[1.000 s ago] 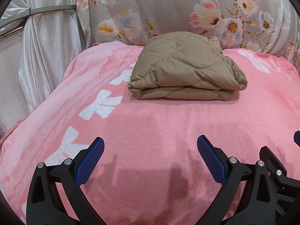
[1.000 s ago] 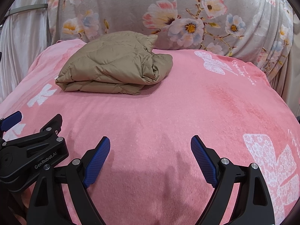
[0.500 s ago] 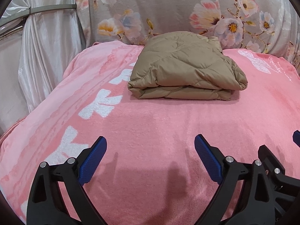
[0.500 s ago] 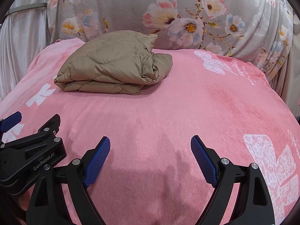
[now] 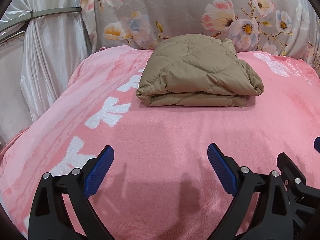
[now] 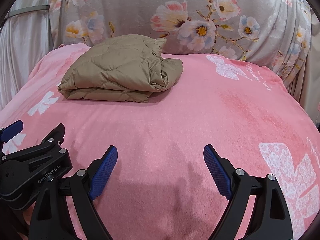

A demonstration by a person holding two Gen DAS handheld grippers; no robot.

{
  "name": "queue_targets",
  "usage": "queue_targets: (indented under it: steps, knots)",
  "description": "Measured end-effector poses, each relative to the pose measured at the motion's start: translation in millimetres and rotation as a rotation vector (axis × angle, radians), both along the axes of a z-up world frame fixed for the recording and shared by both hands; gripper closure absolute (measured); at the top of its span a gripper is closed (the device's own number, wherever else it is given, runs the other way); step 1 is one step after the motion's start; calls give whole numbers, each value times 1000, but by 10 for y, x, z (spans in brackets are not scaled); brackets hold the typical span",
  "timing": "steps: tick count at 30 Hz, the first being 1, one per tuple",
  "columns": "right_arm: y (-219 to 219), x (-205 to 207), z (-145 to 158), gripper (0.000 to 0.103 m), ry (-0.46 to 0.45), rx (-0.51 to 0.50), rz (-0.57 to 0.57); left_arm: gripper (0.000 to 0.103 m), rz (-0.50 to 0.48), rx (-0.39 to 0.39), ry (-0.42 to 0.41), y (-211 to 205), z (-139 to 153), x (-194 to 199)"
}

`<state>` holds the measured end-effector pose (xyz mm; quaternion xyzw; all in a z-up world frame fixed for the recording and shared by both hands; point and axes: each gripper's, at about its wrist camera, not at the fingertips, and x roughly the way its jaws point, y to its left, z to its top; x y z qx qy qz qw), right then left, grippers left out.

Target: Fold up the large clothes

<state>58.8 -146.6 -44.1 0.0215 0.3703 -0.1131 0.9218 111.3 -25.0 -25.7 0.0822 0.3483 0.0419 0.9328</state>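
A tan quilted jacket (image 5: 198, 74) lies folded into a thick rectangular bundle at the far side of the pink blanket (image 5: 160, 136); it also shows in the right wrist view (image 6: 120, 72), far left. My left gripper (image 5: 161, 156) is open and empty, held low over the blanket well short of the jacket. My right gripper (image 6: 160, 156) is open and empty too, beside the left one. The left gripper's body (image 6: 34, 164) shows at the lower left of the right wrist view.
A grey floral cloth (image 5: 190, 10) hangs as a backdrop right behind the jacket. A white satin curtain (image 5: 46, 60) with a metal rail hangs at the left. The pink blanket drops off at the left and right edges.
Both grippers have drifted slightly; the left one has eased a little back and up. The jacket has not moved. Both stay open.
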Motion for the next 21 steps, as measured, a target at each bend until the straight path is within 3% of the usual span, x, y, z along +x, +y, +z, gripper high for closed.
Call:
queue_targets:
  steps: [21]
  knots:
    - [13,11,4,17,0,3,-2,11,-1,1,-1,7,-2,3]
